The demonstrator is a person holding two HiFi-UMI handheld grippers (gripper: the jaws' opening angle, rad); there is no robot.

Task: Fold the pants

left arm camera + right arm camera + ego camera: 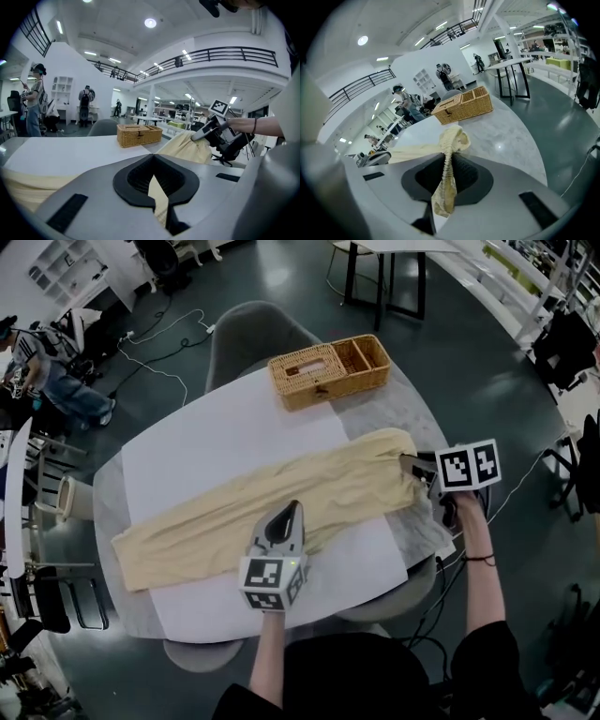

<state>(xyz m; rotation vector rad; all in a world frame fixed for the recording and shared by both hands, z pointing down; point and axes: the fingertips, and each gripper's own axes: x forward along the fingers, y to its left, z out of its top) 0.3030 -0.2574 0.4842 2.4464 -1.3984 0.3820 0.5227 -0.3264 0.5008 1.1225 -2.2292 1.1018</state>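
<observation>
Pale yellow pants (234,512) lie stretched across the white sheet (216,437), from the near left to the far right of the table. My left gripper (292,510) is at the near edge of the pants around their middle, shut on a thin fold of the cloth (158,192). My right gripper (408,463) is at the waist end on the right, shut on the gathered waistband (446,173), which hangs raised off the table. In the left gripper view, the right gripper (197,136) holds that end of the pants (187,145) up.
A wicker basket (328,369) with compartments stands at the far side of the marble table (403,404). A grey chair (248,329) is behind the table. People stand near desks at the far left (47,371). The table's right edge is next to my right gripper.
</observation>
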